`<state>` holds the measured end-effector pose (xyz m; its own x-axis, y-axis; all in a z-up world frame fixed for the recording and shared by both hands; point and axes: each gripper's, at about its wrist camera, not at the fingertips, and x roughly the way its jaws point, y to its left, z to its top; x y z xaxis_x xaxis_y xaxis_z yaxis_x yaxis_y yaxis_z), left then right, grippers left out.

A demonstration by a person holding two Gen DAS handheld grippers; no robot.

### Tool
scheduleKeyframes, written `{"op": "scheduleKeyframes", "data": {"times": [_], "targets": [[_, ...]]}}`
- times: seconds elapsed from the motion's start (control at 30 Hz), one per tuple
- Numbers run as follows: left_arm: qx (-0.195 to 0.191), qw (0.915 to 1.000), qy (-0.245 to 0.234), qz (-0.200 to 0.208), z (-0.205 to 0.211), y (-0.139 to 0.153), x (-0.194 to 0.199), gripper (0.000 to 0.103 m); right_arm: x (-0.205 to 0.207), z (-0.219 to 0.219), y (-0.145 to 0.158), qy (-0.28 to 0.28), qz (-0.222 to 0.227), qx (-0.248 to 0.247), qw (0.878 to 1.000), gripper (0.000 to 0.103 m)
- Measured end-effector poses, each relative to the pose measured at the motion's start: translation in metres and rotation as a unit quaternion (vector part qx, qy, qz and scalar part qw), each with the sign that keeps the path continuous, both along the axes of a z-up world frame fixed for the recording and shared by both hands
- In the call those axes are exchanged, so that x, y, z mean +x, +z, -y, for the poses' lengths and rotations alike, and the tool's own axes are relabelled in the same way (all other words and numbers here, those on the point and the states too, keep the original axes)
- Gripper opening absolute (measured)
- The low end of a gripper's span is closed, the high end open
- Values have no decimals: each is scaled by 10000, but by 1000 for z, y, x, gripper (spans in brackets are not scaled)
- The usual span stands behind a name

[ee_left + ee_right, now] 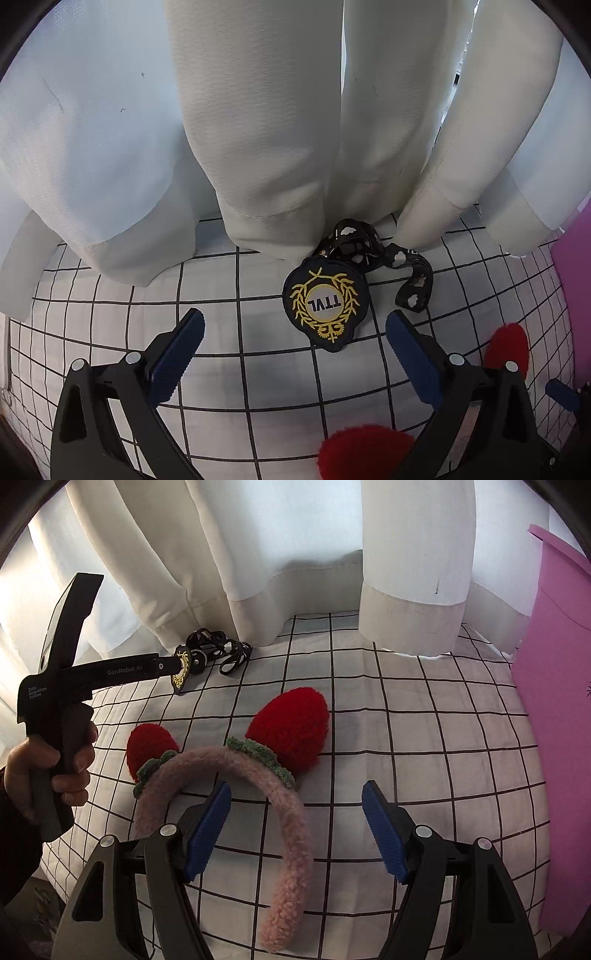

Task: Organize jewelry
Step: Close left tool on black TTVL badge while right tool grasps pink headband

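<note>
A dark badge (325, 303) with gold embroidery and a black patterned strap (373, 254) lies on the white grid cloth (221, 332), just ahead of my open left gripper (295, 325). It also shows in the right wrist view (181, 669), by the left gripper's tip. A pink fuzzy headband (258, 786) with two red strawberry ears (291, 727) lies in front of my open right gripper (295, 805); its band runs over the left finger (207, 834). The red ears show in the left wrist view (508, 350).
White curtains (258, 129) hang down onto the cloth right behind the badge. A purple board (554, 720) stands at the right. The person's hand (55, 768) holds the left gripper's handle at the cloth's left edge.
</note>
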<state>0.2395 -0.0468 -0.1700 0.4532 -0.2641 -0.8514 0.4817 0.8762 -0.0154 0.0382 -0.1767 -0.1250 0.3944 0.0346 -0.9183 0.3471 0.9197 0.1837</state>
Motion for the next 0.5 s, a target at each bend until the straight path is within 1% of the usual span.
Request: {"op": "scheduleKeyframes", "data": {"times": [0.17,0.27,0.33,0.5], "targets": [[115,9998,51,-183,9,-16,14,97,5,-5,-9,171,-151,-232,9995,70],[219,9995,42,-209,15,-22,19,97,7,-4,-17,139,-321,-360,9987,70],[275,9993,40,-252,19,-26,21,97,6,-3,-21,110,-353,-332,9988,70],[279,9995,62,-148,31,-30,28,98,10,-3,-33,120,-556,-428,9975,70]]}}
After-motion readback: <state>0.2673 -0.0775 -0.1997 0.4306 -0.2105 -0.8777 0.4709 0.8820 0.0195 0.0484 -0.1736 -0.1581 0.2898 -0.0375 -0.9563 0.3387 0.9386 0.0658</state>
